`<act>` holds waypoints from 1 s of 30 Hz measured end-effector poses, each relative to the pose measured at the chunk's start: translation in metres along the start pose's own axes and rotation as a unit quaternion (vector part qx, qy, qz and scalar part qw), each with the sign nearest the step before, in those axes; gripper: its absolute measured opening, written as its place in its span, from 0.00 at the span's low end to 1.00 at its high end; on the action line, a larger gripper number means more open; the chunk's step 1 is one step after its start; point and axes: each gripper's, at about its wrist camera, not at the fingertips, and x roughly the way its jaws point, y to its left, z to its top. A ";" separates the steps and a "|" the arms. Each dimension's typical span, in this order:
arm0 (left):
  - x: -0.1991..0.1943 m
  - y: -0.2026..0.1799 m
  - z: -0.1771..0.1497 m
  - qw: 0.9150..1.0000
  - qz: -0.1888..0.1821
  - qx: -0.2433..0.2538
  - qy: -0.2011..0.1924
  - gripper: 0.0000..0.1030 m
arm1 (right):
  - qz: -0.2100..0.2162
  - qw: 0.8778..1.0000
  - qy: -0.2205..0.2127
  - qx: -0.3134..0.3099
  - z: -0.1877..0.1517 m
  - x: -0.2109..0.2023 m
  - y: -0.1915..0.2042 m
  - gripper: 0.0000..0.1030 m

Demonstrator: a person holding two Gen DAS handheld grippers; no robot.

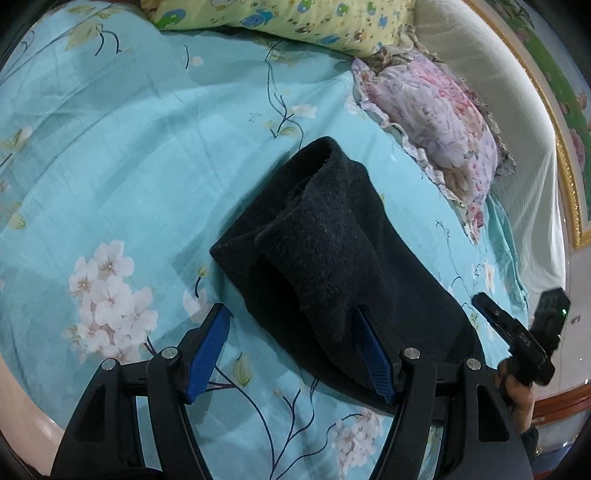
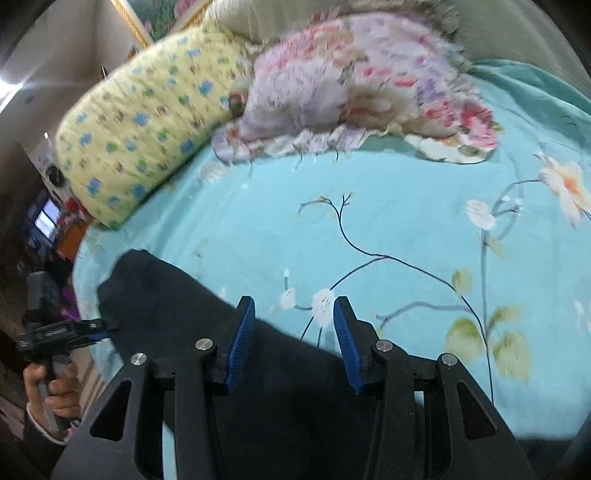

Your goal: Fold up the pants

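Black pants [image 1: 325, 251] lie folded into a thick bundle on the turquoise flowered sheet [image 1: 129, 155]. My left gripper [image 1: 291, 310] hovers over the bundle's near left edge, wide open. One blue pad [image 1: 212, 343] is over the sheet and the other over the dark cloth, and nothing is gripped. The right gripper [image 1: 484, 302] shows at the pants' right side, held by a hand. In the right wrist view the right gripper [image 2: 292, 304] stands open and empty just past the pants' [image 2: 177, 306] edge, over the sheet. The left gripper [image 2: 107, 328] appears at that view's left edge.
A yellow patterned pillow [image 1: 280, 18] and a pink flowered frilled pillow [image 1: 436, 122] lie at the head of the bed against a padded headboard [image 1: 509, 122] with gold trim. The bed's edge [image 2: 83, 266] drops off left of the pants, with furniture beyond.
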 end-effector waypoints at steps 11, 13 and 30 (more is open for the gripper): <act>0.011 -0.004 0.001 1.000 -0.003 0.018 -0.011 0.67 | 0.003 0.986 0.103 -0.134 -0.009 0.053 0.041 0.44; 0.013 -0.007 0.002 0.999 0.000 0.029 -0.015 0.66 | 0.001 0.982 0.113 -0.149 -0.013 0.059 0.043 0.44; -0.074 -0.038 -0.021 0.974 -0.104 0.133 -0.150 0.15 | -0.121 0.959 0.015 -0.254 -0.009 0.001 0.097 0.16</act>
